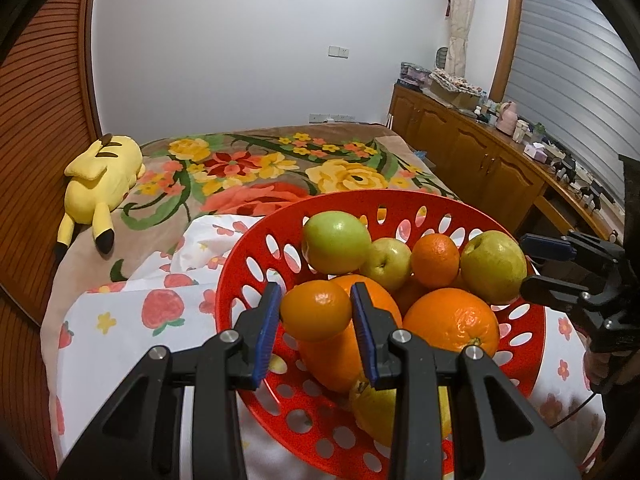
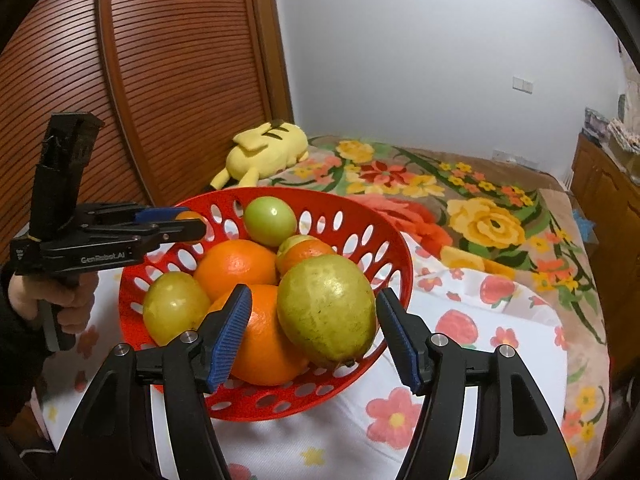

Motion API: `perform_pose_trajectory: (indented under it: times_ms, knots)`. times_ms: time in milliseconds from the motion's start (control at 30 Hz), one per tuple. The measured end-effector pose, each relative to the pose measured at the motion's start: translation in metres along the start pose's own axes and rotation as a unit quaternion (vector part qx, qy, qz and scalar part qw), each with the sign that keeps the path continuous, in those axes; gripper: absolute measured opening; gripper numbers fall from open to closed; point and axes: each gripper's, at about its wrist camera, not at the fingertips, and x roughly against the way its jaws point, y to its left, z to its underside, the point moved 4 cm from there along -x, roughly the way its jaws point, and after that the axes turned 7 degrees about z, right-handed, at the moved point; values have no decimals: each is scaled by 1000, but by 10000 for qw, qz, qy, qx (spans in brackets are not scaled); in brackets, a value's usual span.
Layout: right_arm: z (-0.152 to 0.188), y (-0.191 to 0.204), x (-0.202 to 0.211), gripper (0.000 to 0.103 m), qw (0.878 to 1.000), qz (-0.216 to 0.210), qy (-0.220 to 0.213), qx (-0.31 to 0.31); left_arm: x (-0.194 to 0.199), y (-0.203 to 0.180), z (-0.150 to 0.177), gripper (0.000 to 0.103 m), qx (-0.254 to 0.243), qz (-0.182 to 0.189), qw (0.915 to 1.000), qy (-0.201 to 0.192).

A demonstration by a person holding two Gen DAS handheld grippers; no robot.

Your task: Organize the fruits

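A red perforated basket (image 1: 256, 272) (image 2: 392, 248) stands on a bed and holds several oranges and green-yellow apples. My left gripper (image 1: 316, 312) is shut on a small orange (image 1: 316, 309) at the basket's near rim; it also shows in the right wrist view (image 2: 188, 224) with the orange (image 2: 190, 216) between its fingers. My right gripper (image 2: 314, 332) is open, its fingers on either side of a large yellow-green fruit (image 2: 326, 310) without touching it. It shows from the side in the left wrist view (image 1: 532, 268), beside that fruit (image 1: 493, 266).
The basket rests on a white strawberry-print cloth (image 1: 152, 312) over a floral blanket (image 1: 256, 168). A yellow plush toy (image 1: 102, 184) lies at the bed's far left. A wooden slatted wardrobe (image 2: 172, 60) stands left; a cluttered wooden cabinet (image 1: 480, 152) right.
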Motion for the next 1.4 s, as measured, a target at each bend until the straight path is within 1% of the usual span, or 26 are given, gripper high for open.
perform_pose_trajectory:
  times_ms: [200, 233, 267, 333, 467, 567, 667, 900, 967, 1000, 1033, 1133, 1200, 1233, 1300, 1400]
  knots:
    - [3, 3, 7, 66, 10000, 5, -29, -19, 0, 1, 1, 34, 2, -26, 10000, 10]
    - [4, 2, 8, 66, 10000, 8, -31, -19, 0, 1, 1, 36, -2, -32, 10000, 3]
    - [5, 2, 8, 66, 10000, 10, -35, -24, 0, 1, 2, 40, -6, -35, 10000, -6]
    - [6, 2, 12, 66, 10000, 30, -55, -52, 2, 3, 3, 43, -17, -58, 10000, -13]
    - [12, 1, 20, 66, 9998, 77, -107, -124, 9, -2, 10, 52, -90, -160, 9998, -14]
    - [19, 1, 26, 68, 9995, 165, -160, -199, 20, -9, 16, 56, -140, -158, 9997, -106]
    - [26, 3, 32, 69, 9990, 253, -223, -287, 32, -17, 23, 58, -150, -125, 9996, -191]
    - [43, 15, 47, 76, 9970, 550, -317, -442, 63, -41, 39, 59, -314, -151, 9985, -417]
    - [46, 19, 53, 78, 9962, 622, -383, -469, 73, -47, 44, 61, -354, -146, 9980, -499]
    - [48, 21, 57, 80, 9957, 656, -422, -493, 78, -48, 46, 63, -375, -148, 9977, -539]
    - [49, 23, 60, 81, 9953, 693, -448, -507, 84, -51, 48, 67, -412, -156, 9972, -611]
    - [54, 28, 70, 85, 9934, 878, -539, -512, 97, -58, 52, 70, -498, -189, 9959, -736]
    - [56, 31, 77, 86, 9918, 983, -626, -521, 103, -60, 54, 79, -503, -212, 9954, -788]
    - [56, 31, 80, 88, 9909, 1033, -669, -539, 108, -64, 56, 87, -508, -210, 9949, -844]
    - [59, 32, 89, 89, 9890, 1119, -773, -588, 115, -67, 58, 92, -510, -246, 9940, -938]
    - [59, 34, 100, 92, 9871, 1166, -883, -655, 125, -71, 62, 98, -507, -358, 9926, -1041]
